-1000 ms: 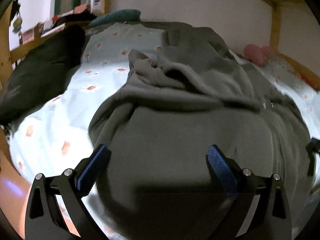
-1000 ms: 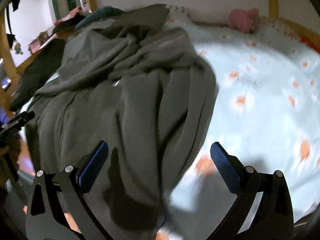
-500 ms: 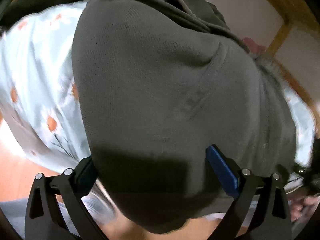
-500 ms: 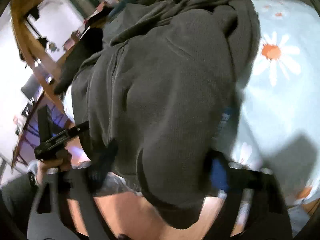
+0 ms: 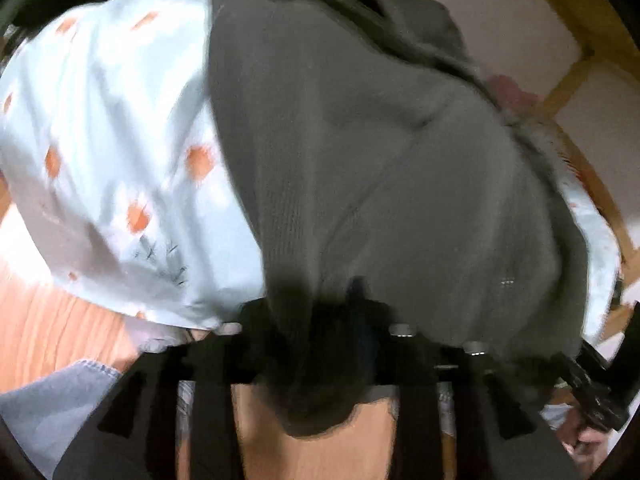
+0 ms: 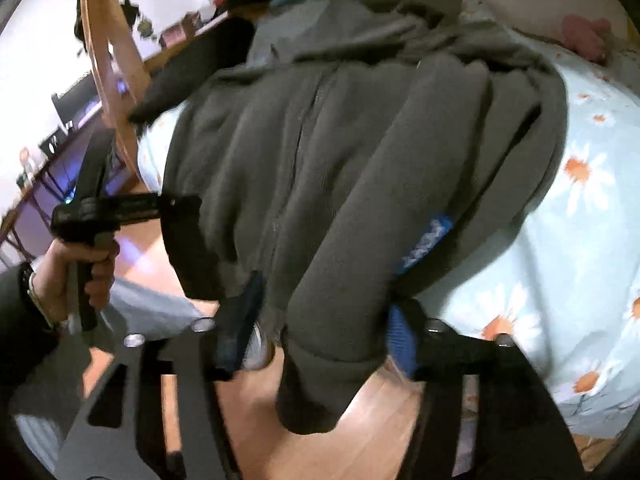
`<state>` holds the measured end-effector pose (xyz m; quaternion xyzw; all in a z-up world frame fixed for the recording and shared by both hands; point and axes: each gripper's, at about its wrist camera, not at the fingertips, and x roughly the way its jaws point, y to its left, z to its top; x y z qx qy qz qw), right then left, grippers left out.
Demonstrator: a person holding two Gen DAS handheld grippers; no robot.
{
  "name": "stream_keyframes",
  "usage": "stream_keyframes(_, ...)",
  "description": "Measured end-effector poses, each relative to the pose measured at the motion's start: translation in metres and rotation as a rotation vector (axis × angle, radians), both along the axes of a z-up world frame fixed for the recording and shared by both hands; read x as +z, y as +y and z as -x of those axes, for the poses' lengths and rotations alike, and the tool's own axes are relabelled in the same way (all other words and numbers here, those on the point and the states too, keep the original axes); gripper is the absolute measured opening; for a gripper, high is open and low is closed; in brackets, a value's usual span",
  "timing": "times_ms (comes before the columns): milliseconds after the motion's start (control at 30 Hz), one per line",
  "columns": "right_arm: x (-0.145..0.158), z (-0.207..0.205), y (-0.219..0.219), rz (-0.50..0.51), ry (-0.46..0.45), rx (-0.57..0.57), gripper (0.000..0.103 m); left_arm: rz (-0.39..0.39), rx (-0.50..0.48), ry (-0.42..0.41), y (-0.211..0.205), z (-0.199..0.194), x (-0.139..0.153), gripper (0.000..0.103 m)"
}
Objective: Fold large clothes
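A large dark grey zip hoodie lies crumpled on the bed, its hem hanging over the near edge. My left gripper has its jaws narrowed onto the left part of the hem, which hides both fingertips. In the right wrist view the hoodie fills the middle, and my right gripper has its blue pads on either side of a thick fold of the hem. The left gripper shows there at the hem's left corner, held by a hand.
The bed has a light blue sheet with orange daisies. A wooden bunk frame rises at the left. A pink soft toy lies by the far wall. Wooden floor lies below the bed edge.
Both grippers dropped from above the bed to its near edge and closed in on the hoodie's hem. The left jaws narrowed from wide open; the right jaws also narrowed around a fold.
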<state>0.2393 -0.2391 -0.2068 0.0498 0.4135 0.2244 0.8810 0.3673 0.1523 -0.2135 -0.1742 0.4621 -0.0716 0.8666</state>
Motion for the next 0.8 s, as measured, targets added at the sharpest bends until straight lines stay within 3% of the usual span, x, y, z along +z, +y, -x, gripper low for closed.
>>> stream_keyframes(33, -0.003, 0.005, -0.005, -0.020, -0.005, 0.007, 0.075, 0.007, 0.043, -0.001, 0.006, 0.001, -0.008, 0.077)
stream_keyframes(100, -0.002, 0.008, -0.026, -0.131, 0.004, 0.006, 0.075, 0.072, 0.058, -0.037, 0.013, 0.007, -0.016, 0.079)
stream_keyframes(167, 0.003, 0.008, -0.056, -0.310, 0.014, 0.023, 0.084, 0.078, 0.019, -0.036, 0.009, 0.004, -0.017, 0.088)
stream_keyframes(233, 0.006, 0.009, -0.077, -0.276, -0.019, -0.069, 0.089, 0.120, -0.055, 0.027, -0.001, -0.004, -0.024, 0.088)
stream_keyframes(333, -0.009, -0.008, -0.111, -0.199, -0.011, -0.247, 0.085, 0.159, -0.071, 0.014, -0.004, -0.005, -0.027, 0.068)
stream_keyframes(400, -0.019, -0.021, -0.113, -0.171, -0.009, -0.259, 0.080, 0.189, -0.045, 0.016, -0.001, -0.002, -0.027, 0.059)
stream_keyframes(467, -0.020, -0.031, -0.104, -0.138, -0.050, -0.239, 0.066, 0.241, -0.029, 0.019, 0.009, 0.003, -0.023, 0.039)
stream_keyframes(500, -0.019, -0.035, -0.101, -0.154, -0.053, -0.217, 0.054, 0.264, -0.018, 0.017, 0.010, -0.001, -0.020, 0.034)
stream_keyframes(533, -0.016, -0.037, -0.099, -0.202, -0.068, -0.178, 0.034, 0.294, -0.004, -0.012, 0.017, 0.003, -0.011, 0.029)
stream_keyframes(667, 0.000, -0.039, -0.102, -0.369, -0.132, -0.114, 0.033, 0.269, -0.014, -0.122, 0.025, 0.009, 0.031, 0.024)
stream_keyframes(733, -0.007, -0.043, -0.110, -0.346, -0.090, -0.185, 0.035, 0.232, -0.021, -0.142, 0.025, 0.008, 0.038, 0.024)
stream_keyframes(800, -0.019, -0.044, -0.124, -0.402, -0.040, -0.228, 0.040, 0.235, -0.014, -0.141, 0.025, 0.010, 0.038, 0.023)
